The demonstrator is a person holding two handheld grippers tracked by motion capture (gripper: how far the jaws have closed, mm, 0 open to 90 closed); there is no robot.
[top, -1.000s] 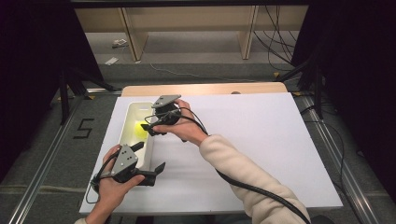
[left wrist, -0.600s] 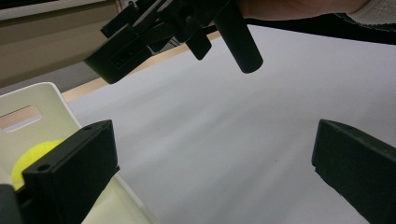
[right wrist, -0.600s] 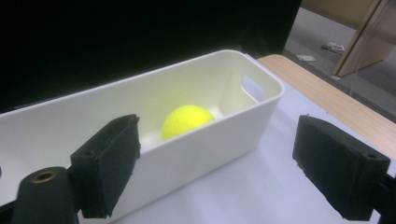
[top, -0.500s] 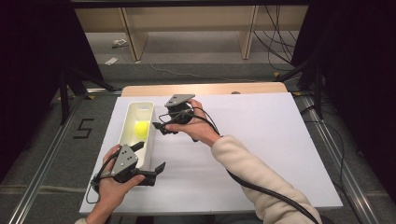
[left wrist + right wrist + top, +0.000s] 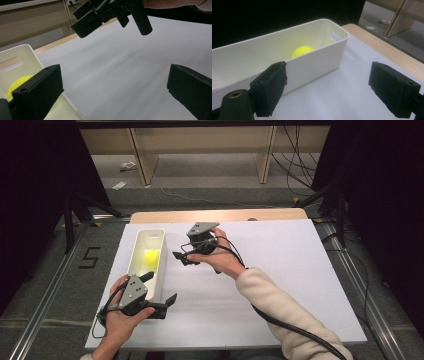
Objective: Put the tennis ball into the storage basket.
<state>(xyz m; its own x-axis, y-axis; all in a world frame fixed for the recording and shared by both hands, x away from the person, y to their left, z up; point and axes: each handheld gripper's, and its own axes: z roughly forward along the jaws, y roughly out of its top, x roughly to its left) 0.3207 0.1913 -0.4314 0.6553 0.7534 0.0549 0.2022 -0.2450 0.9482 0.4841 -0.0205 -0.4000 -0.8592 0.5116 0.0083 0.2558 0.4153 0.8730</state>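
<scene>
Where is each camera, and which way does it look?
High view: sits above the person's side, looking forward and down on the white board; both forearms, the left gripper and the right gripper show.
Left gripper view: rides the left gripper, faces across the board; its two jaws show.
Right gripper view: rides the right gripper, faces the white bin; its jaws show.
All three share the yellow ball.

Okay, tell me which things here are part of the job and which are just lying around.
Likely in the job:
- yellow ball, lying inside the bin
- white bin
- right gripper, open, empty, beside the bin
- left gripper, open, at the bin's near end

Just lying about:
- scraps on the floor beyond the table
- cables on the floor
</scene>
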